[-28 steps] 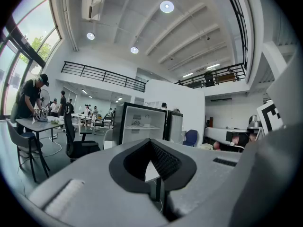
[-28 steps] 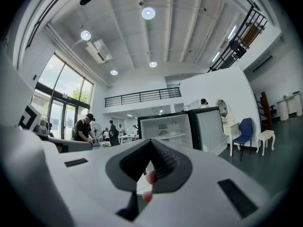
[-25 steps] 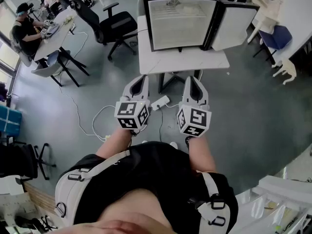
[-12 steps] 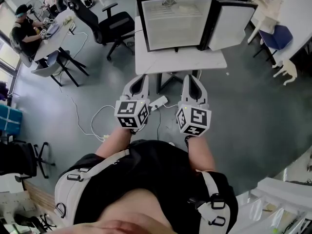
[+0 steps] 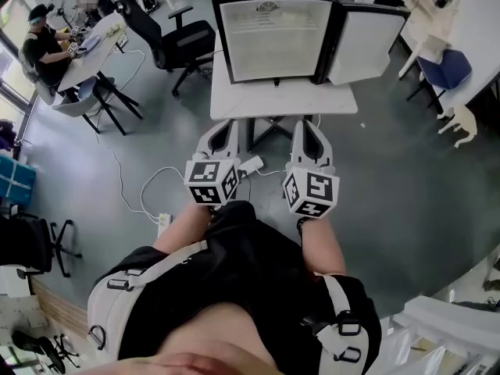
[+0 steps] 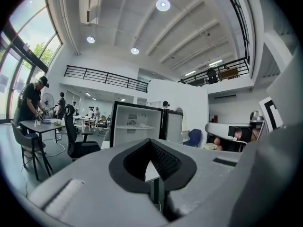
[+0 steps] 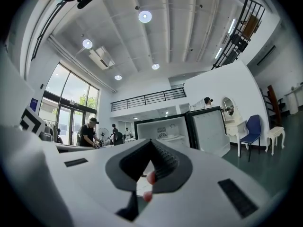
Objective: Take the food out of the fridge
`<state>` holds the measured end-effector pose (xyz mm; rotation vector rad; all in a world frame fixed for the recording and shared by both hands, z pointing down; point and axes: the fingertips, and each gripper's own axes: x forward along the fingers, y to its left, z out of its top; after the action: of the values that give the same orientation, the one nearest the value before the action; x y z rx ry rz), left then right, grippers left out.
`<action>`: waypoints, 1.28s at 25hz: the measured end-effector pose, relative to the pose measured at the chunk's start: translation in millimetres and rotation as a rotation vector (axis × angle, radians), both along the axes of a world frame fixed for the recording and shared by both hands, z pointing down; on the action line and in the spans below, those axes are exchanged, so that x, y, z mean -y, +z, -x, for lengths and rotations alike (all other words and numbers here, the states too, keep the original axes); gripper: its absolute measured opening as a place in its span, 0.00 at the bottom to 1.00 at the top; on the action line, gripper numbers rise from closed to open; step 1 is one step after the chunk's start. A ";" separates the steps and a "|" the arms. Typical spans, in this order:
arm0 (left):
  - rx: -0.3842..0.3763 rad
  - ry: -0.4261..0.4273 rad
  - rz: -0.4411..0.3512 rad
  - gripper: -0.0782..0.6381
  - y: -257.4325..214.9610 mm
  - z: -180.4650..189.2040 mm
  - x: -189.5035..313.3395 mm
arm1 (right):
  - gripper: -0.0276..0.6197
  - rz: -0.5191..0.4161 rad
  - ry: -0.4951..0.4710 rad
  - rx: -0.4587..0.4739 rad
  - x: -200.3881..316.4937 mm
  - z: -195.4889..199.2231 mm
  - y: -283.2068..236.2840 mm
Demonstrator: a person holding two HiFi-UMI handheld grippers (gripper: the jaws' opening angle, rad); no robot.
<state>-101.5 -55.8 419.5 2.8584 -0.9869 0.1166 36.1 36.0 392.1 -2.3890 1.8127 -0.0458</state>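
Observation:
A small black fridge (image 5: 273,26) stands on a white table (image 5: 281,100) ahead of me, its door (image 5: 362,45) swung open to the right. Its white inside shows a shelf (image 6: 134,125) with something small on it, too far off to identify. My left gripper (image 5: 226,126) and right gripper (image 5: 309,126) are held side by side in front of my body, short of the table's near edge. Both point at the fridge. Both are shut with nothing between the jaws. From the right gripper view the fridge (image 7: 169,129) appears beyond the closed jaws.
A power strip (image 5: 254,164) and loose cables lie on the grey floor just under the grippers. A black office chair (image 5: 176,33) stands left of the table. People work at a desk (image 5: 86,49) at far left. A blue chair (image 5: 449,61) and a white stool (image 5: 461,119) are at right.
The fridge and its table have drawn nearer as I walk toward them. Both grippers keep their pose side by side and stay shut.

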 end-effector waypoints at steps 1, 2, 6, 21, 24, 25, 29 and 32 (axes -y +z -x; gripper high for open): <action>-0.001 0.003 -0.004 0.11 -1.4 -2.7 -1.4 | 0.05 -0.001 0.001 0.001 -1.6 -2.2 0.3; -0.003 0.006 -0.010 0.11 -2.8 -6.0 -2.4 | 0.05 -0.001 0.003 0.001 -3.0 -4.8 1.0; -0.002 0.021 -0.017 0.11 -1.9 -22.6 -2.5 | 0.05 0.006 0.014 0.007 -4.6 -19.0 5.5; -0.001 0.036 0.001 0.11 16.4 -91.5 53.4 | 0.05 0.053 0.003 0.015 52.9 -77.2 32.6; 0.006 0.035 0.009 0.11 22.8 -107.4 70.8 | 0.05 0.055 -0.004 0.017 69.1 -91.8 35.2; 0.006 0.032 0.013 0.11 24.1 -113.2 78.3 | 0.05 0.057 -0.008 0.017 75.8 -97.1 36.1; -0.002 0.015 0.019 0.11 20.6 -138.8 114.8 | 0.05 0.069 -0.029 0.011 111.7 -122.8 37.0; -0.009 0.010 0.016 0.11 16.3 -162.1 143.2 | 0.05 0.069 -0.042 0.000 143.6 -145.4 32.2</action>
<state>60.7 -199.0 435.8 2.8472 -0.9664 0.1113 181.4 -107.6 424.3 -2.3960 1.8918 -0.1139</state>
